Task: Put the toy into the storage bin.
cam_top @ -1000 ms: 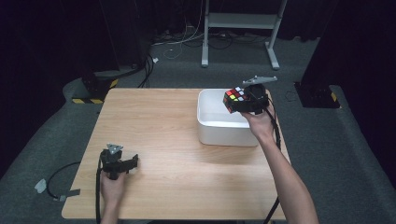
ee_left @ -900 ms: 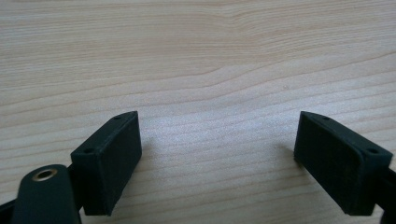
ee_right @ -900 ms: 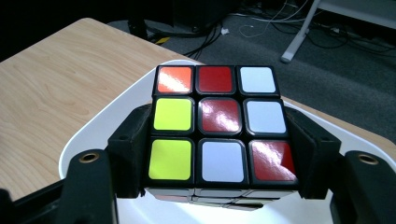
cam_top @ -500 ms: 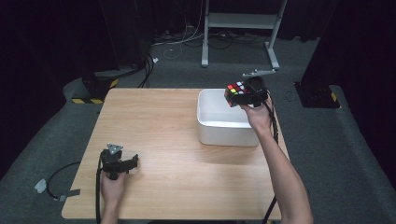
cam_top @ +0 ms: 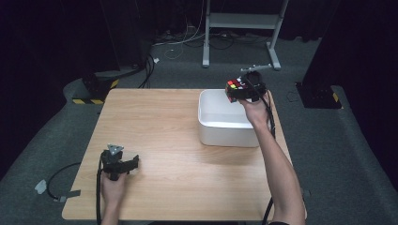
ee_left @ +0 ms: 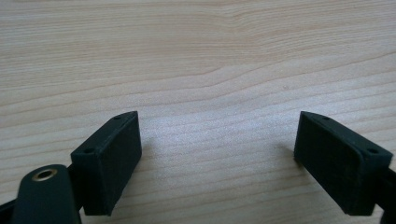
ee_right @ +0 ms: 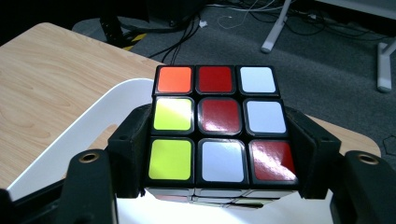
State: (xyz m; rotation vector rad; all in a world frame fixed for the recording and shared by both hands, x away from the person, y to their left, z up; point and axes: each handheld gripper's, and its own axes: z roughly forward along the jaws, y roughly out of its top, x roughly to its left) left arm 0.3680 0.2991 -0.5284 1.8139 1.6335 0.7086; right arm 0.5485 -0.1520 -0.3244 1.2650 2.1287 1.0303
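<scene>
In the high view the right gripper holds a Rubik's cube above the white bin at the table's 2 o'clock; the left gripper view shows the left gripper wide open and empty on the wood; the right gripper view shows both jaws clamping the cube's sides.

A: State the right gripper condition.
B: Both black jaws are clamped against opposite sides of a Rubik's cube.
A: What lies beneath?
B: A white bin standing on the wooden table; grey carpet floor lies beyond.
</scene>
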